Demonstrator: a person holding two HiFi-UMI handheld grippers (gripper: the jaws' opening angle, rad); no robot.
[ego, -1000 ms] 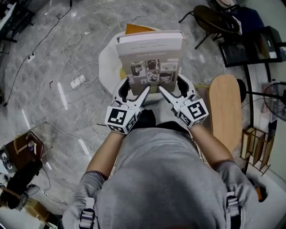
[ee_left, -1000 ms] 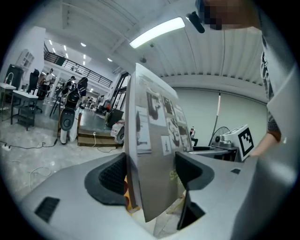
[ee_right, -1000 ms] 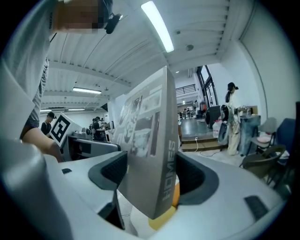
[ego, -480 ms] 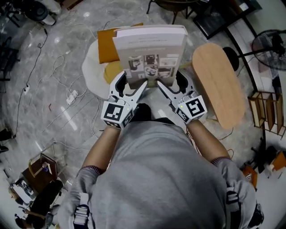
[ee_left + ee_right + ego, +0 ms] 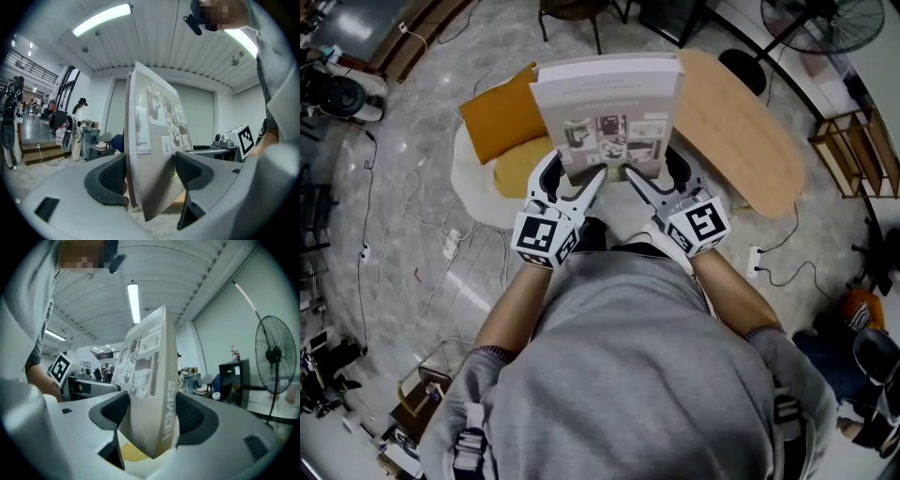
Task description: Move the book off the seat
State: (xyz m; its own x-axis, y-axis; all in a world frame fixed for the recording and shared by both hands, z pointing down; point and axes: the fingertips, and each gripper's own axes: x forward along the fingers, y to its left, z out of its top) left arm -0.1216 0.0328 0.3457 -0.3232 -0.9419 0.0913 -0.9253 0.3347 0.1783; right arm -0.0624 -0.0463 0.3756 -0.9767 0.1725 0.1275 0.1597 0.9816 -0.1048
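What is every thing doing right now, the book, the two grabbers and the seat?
Book, closed, upright, gripped by both grippers.
Left gripper, shut on book.
Right gripper, shut on book.
Seat, only cushions on it.

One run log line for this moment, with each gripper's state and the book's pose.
left gripper: shut on book | right gripper: shut on book | book: upright, lower corners gripped | seat: cushions on it

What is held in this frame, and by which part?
The book, clamped by both: the left hand-held gripper on its lower page-edge corner, the right hand-held gripper on its lower spine corner.
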